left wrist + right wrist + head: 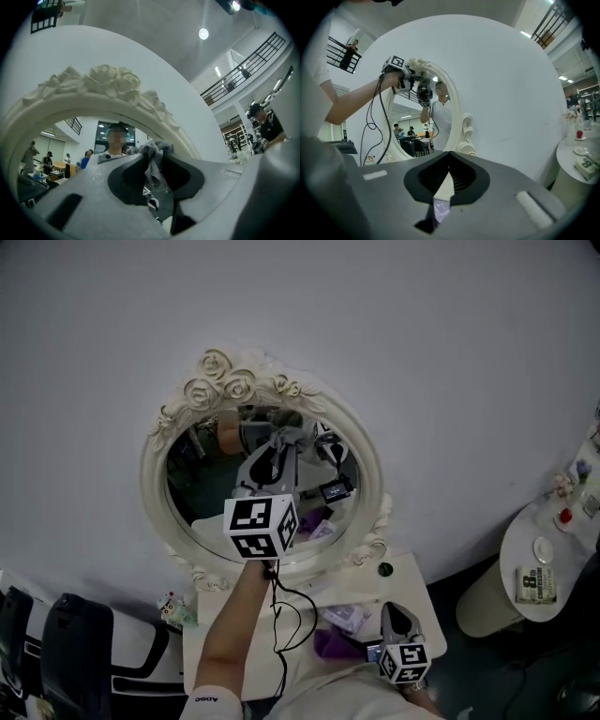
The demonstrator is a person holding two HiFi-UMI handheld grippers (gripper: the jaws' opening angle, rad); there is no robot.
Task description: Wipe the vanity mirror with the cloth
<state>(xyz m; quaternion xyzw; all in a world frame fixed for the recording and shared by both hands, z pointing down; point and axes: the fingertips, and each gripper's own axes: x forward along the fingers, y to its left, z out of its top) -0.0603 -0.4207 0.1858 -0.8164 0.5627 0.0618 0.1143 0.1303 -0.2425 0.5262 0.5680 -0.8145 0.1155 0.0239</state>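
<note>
The oval vanity mirror (150, 479) has a cream frame with carved roses and stands on a white table (412, 582) against the wall. My left gripper (281, 443) is raised in front of the upper glass, shut on a grey cloth (289, 435) that rests at the glass. In the left gripper view the cloth (153, 159) hangs bunched between the jaws, under the rose frame (112, 82). My right gripper (395, 611) is low over the table's right side, shut and holding nothing. The right gripper view shows its jaws (449, 155) closed, the mirror (455, 117) and left gripper (423, 93) beyond.
Purple items (335, 644) lie on the table near my right gripper. A black cable (281, 615) hangs from the left gripper. A round side table (525, 554) with a box and small things stands at the right. A black chair (75, 643) is at the lower left.
</note>
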